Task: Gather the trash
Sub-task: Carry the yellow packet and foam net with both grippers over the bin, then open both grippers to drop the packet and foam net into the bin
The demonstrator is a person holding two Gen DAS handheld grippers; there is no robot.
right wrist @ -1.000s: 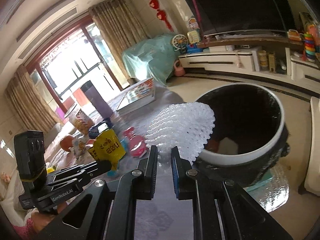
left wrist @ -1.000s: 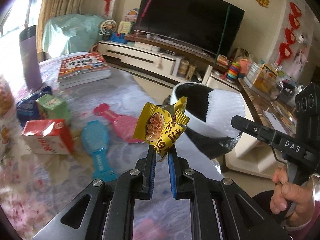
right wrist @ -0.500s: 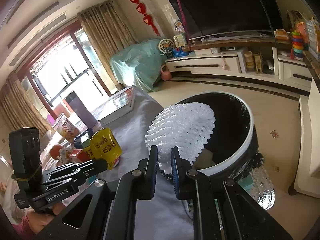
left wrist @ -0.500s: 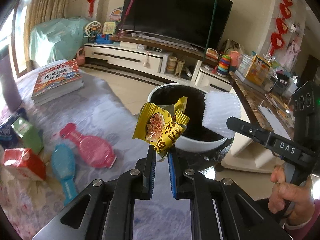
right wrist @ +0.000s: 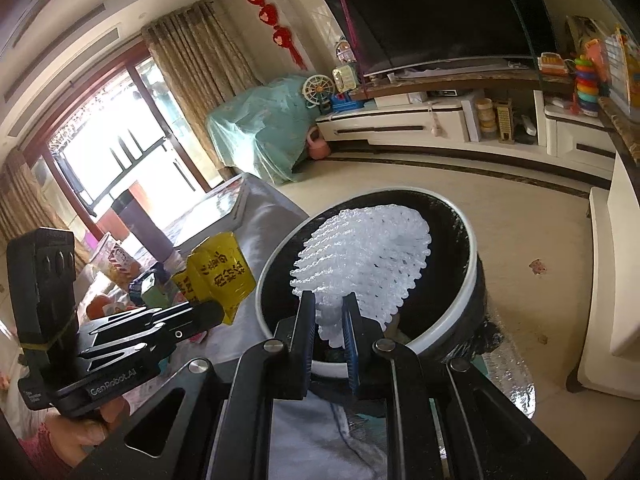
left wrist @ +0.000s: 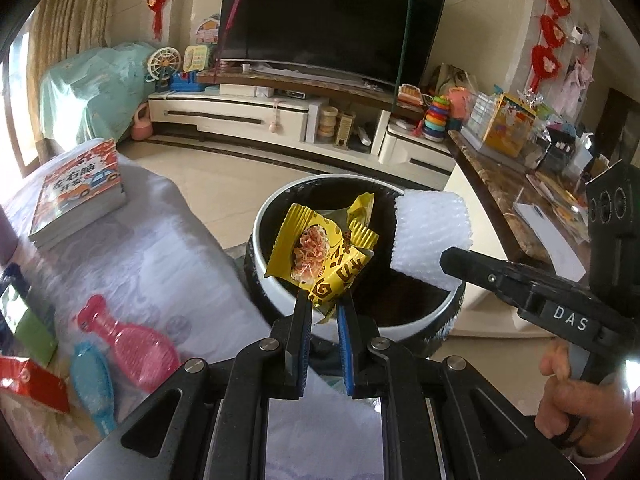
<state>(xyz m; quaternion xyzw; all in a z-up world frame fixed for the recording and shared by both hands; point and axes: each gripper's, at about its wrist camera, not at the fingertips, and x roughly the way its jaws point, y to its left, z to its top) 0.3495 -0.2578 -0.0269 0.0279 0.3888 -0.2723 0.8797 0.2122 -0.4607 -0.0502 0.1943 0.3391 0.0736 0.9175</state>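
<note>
Left gripper (left wrist: 323,310): clamped on the bottom corner of the yellow snack wrapper (left wrist: 323,256), which stands up from the jaws with its long axis vertical.
Right gripper (right wrist: 329,314): pinching the lower edge of the white foam net (right wrist: 362,266), which fans up and away from the fingers.
Wrapper versus bin: seen along the left gripper it hangs at the near-left rim of the trash bin (left wrist: 272,280); from the right wrist view the wrapper (right wrist: 218,270) looks just short of that rim, above the cloth-covered table (left wrist: 160,264). I'd call it not quite over the opening.
Foam net versus bin: it sits above the black liner in both views, so the right side looks ready to let go first.
Nearer hand: right, by my read; the left needs a nudge forward and to its right.
Risk: a light wrapper could flutter onto the rim or the table edge.
Farther off: book (left wrist: 78,192) at the table's far-left corner.
</note>
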